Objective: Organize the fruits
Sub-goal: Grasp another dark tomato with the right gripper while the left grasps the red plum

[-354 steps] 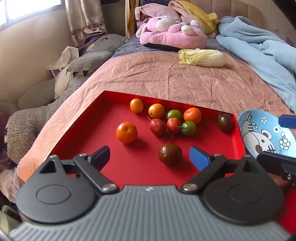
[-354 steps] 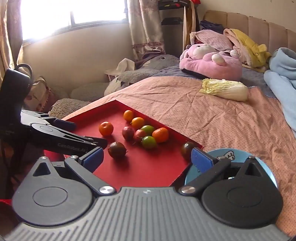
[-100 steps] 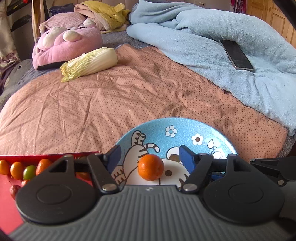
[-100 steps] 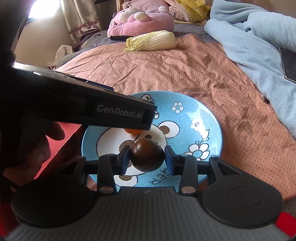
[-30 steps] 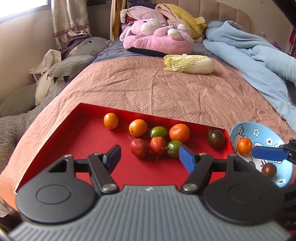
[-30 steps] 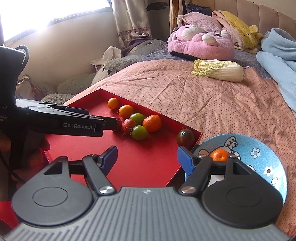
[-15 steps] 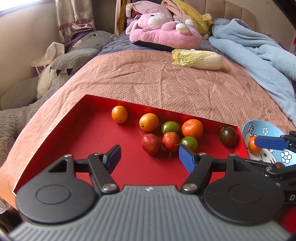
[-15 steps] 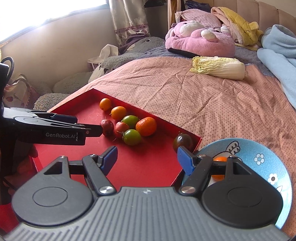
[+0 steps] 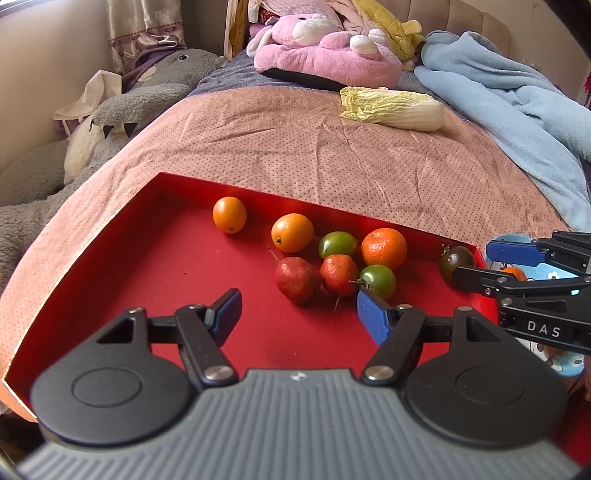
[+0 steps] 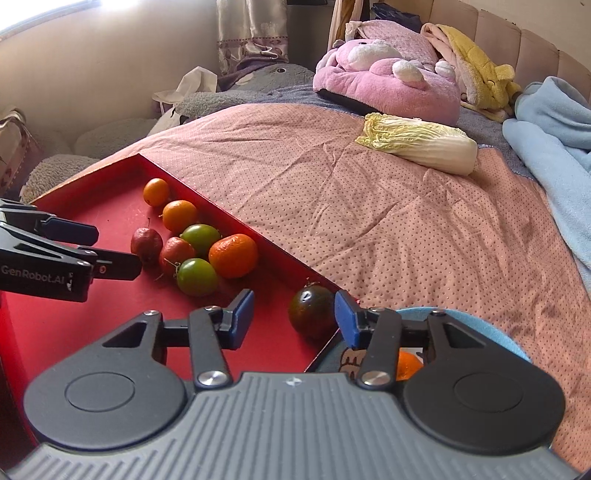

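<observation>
My left gripper (image 9: 297,312) is wide open and holds nothing. My right gripper (image 10: 294,314) is wide open too. Both point forward, low, side by side.

A napa cabbage (image 9: 393,109) lies on the bed (image 9: 295,155), on its dotted pink cover, well beyond the near end. Behind it a pink plush toy (image 9: 325,55) rests against the padded headboard (image 10: 517,48), with a yellow garment (image 10: 476,77) just beside it. A light blue blanket (image 9: 517,107) is bunched along the right side. A grey plush toy (image 9: 147,99) slumps at the left, below a patterned curtain (image 9: 144,26).
</observation>
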`<action>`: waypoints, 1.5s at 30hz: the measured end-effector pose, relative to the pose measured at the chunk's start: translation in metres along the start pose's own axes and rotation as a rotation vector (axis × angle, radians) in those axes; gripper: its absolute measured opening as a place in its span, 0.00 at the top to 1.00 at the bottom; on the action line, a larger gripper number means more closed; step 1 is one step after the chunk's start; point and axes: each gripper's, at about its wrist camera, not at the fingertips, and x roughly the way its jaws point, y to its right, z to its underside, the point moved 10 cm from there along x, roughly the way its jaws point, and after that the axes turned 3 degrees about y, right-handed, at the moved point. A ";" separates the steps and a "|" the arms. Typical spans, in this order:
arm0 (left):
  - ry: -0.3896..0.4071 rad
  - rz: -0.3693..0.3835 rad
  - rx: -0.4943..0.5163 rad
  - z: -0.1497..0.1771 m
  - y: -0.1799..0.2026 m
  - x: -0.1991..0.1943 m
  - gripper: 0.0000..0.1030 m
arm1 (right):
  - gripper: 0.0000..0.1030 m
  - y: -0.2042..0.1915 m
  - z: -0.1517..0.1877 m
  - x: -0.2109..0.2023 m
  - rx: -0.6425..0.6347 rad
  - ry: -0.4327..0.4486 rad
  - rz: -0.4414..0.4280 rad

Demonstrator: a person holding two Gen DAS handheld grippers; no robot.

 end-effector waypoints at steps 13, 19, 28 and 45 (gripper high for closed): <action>-0.031 0.013 -0.022 0.005 -0.006 0.012 0.31 | 0.53 -0.012 0.012 0.036 -0.289 -0.049 0.107; -0.040 0.003 -0.044 0.001 -0.013 0.014 0.31 | 0.61 -0.006 0.008 0.033 -0.258 -0.031 0.099; -0.100 -0.032 0.003 -0.010 -0.015 0.032 0.31 | 0.61 -0.012 0.005 0.013 0.030 -0.020 -0.068; -0.106 -0.002 -0.041 -0.014 -0.016 0.044 0.65 | 0.60 -0.007 0.015 0.036 0.026 -0.072 -0.050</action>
